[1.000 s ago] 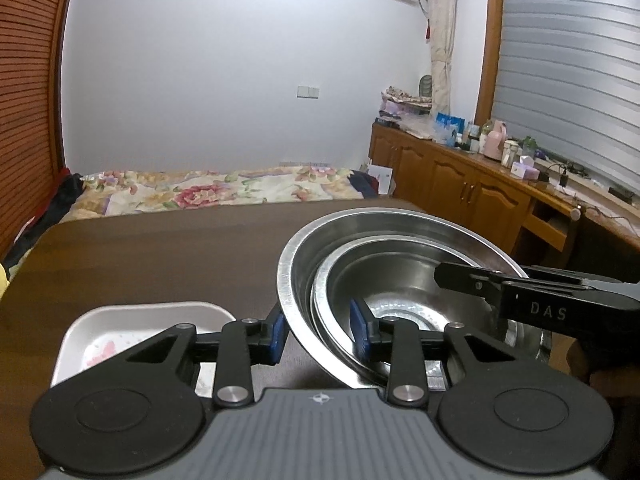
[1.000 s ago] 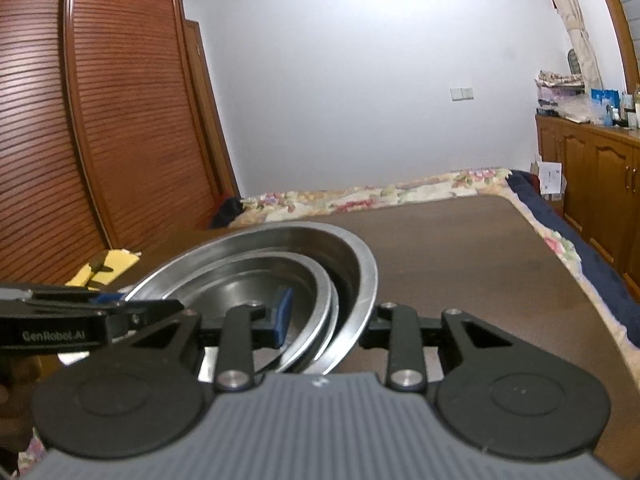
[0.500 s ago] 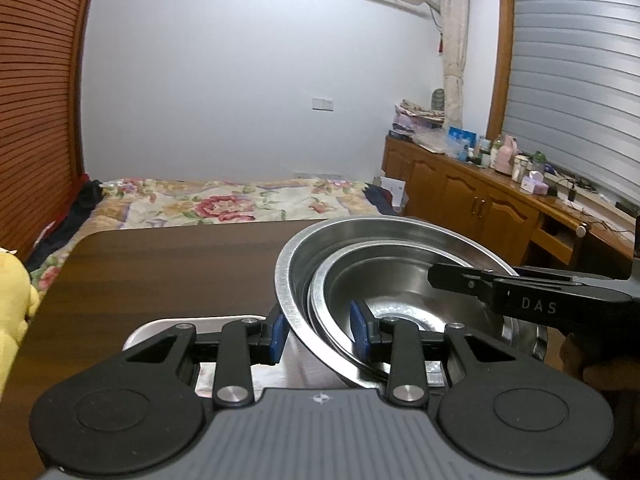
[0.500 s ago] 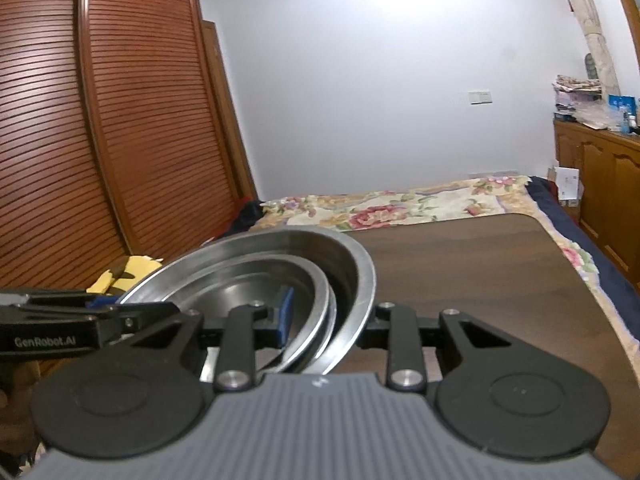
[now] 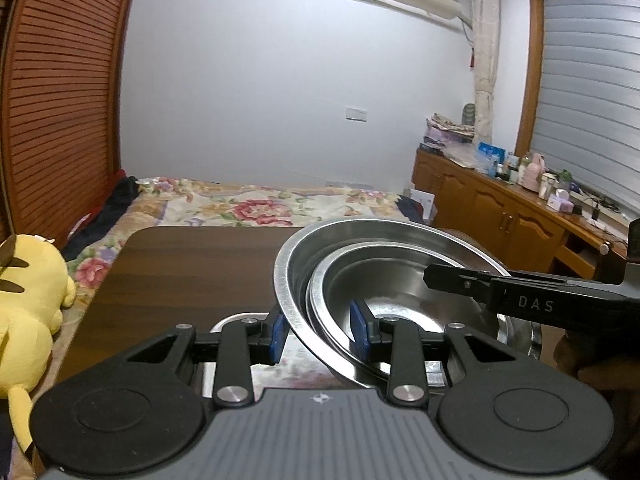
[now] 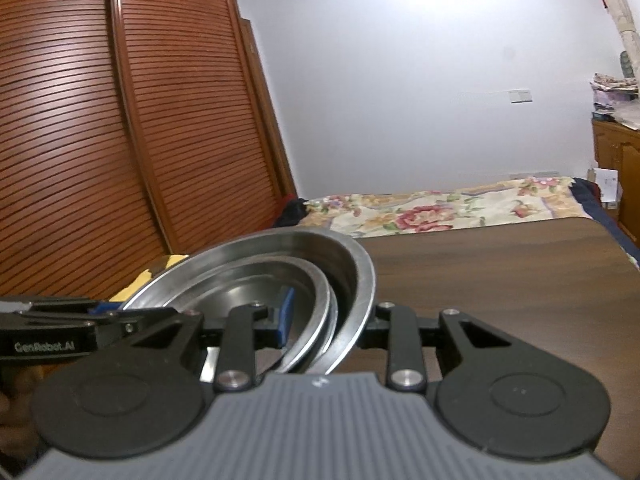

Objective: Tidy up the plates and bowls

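Observation:
Two nested steel bowls [image 5: 384, 276] are held above the dark wooden table [image 5: 192, 272]; the smaller one sits inside the larger. My left gripper [image 5: 318, 330] is shut on their left rims. My right gripper [image 6: 324, 318] is shut on their right rims, seen in the right wrist view on the same bowls [image 6: 256, 280]. A white dish with a flower print [image 5: 240, 322] lies on the table just under and left of the bowls, mostly hidden by my left gripper.
A yellow plush toy [image 5: 28, 304] lies off the table's left edge. A flowered bed [image 5: 256, 204] is beyond the table. Wooden cabinets with bottles [image 5: 520, 208] stand at the right. A slatted wardrobe [image 6: 120, 140] stands at the left.
Both grippers have lifted the nested bowls up and moved them left, over the white dish. The dish is now mostly hidden under the bowls and my left gripper.

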The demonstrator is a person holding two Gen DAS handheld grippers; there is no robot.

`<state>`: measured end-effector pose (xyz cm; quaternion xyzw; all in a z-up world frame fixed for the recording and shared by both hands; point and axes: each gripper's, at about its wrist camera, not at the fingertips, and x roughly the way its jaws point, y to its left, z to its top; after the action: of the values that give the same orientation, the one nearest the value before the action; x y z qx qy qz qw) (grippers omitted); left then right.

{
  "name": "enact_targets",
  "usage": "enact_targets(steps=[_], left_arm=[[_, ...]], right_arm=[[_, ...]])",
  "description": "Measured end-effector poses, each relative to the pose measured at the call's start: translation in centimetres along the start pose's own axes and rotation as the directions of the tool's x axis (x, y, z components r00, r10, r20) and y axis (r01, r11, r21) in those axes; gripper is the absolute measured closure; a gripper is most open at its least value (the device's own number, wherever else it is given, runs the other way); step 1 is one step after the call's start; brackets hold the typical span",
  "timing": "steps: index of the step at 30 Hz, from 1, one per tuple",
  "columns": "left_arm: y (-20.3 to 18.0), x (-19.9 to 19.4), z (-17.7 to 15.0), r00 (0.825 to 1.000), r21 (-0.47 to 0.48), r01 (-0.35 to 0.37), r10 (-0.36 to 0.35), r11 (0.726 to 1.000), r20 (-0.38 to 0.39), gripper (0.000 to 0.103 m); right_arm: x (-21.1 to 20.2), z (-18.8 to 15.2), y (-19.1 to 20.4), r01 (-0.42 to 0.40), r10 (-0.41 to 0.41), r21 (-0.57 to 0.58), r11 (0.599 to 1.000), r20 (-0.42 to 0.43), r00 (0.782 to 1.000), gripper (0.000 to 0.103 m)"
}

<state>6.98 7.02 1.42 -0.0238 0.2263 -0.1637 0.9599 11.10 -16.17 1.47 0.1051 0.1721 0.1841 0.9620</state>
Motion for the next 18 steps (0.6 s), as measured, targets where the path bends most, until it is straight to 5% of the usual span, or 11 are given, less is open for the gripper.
enact_targets(steps=[18], left_arm=[[3.5, -0.9, -1.5, 0.997, -0.042, -0.07, 0.069, 0.997, -0.019, 0.068]], right_arm=[[2.6, -0.1, 3.5, -0.059, 0.055, -0.073, 0.996, -0.046, 0.997, 0.071]])
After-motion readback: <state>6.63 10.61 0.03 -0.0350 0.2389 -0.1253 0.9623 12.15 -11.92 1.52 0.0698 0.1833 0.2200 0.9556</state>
